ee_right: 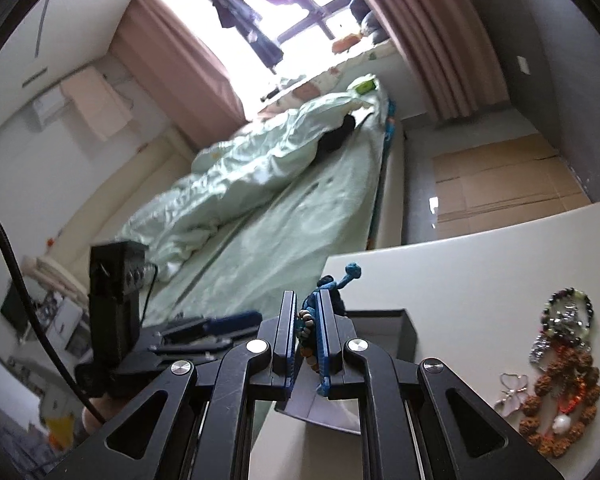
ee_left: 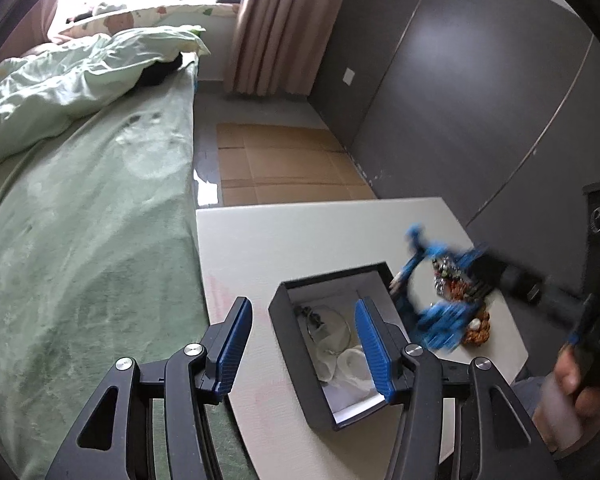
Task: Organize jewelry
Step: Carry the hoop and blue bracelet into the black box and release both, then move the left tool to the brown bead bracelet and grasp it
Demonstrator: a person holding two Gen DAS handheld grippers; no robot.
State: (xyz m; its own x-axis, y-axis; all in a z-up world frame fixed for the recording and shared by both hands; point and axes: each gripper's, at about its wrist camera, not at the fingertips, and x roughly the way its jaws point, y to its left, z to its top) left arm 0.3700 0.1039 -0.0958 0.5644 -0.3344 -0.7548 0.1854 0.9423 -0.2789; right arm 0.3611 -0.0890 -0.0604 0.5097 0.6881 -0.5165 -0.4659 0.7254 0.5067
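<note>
A black open jewelry box [ee_left: 296, 344] with a white lining stands on the white table [ee_left: 280, 240]; thin necklaces and white pieces lie inside it. My left gripper [ee_left: 300, 344] is open and empty, with its right finger over the box. My right gripper [ee_right: 305, 332] is shut on a blue corded bracelet [ee_right: 332, 284] with beads and holds it above the box's far edge [ee_right: 380, 316]. In the left wrist view the right gripper [ee_left: 432, 300] is blurred beside the box. A pile of bracelets [ee_right: 560, 376] lies on the table to the right.
A bed with a green cover [ee_left: 92, 248] runs along the table's left side. A butterfly clip [ee_right: 512, 392] lies by the pile. Flattened cardboard [ee_left: 284, 160] lies on the floor past the table. A grey wall [ee_left: 480, 100] stands to the right.
</note>
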